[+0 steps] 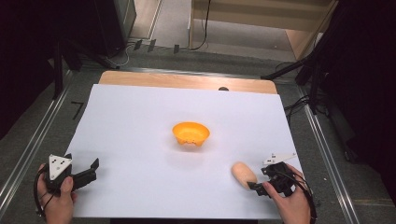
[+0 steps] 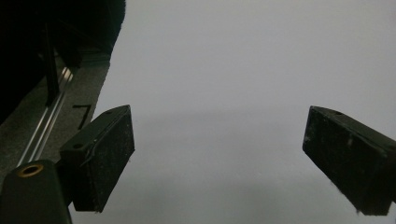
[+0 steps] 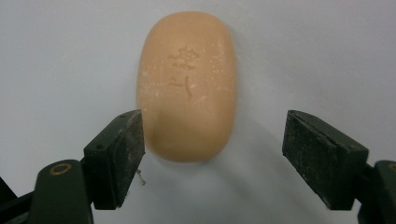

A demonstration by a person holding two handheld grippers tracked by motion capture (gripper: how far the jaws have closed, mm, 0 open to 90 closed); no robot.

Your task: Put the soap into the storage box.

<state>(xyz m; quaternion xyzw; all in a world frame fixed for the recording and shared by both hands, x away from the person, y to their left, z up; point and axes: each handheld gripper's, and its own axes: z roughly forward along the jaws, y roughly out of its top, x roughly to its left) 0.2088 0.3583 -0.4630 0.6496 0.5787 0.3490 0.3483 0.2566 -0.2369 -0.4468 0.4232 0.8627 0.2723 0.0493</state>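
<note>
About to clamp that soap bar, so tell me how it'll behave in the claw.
The soap looks like a solid moulded bar with a stamped mark, so probably stiff. Its smooth, rounded sides may let it slip or squirt out from flat pads. It lies flat on the white sheet, so a push would likely slide it rather than roll it.

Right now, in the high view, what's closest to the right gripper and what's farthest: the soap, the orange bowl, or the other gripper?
From the right gripper:
1. Soap, just beside it, near the table's front right.
2. Orange bowl, mid-table, up and to the left.
3. Left gripper, far across at the front left corner.
</note>
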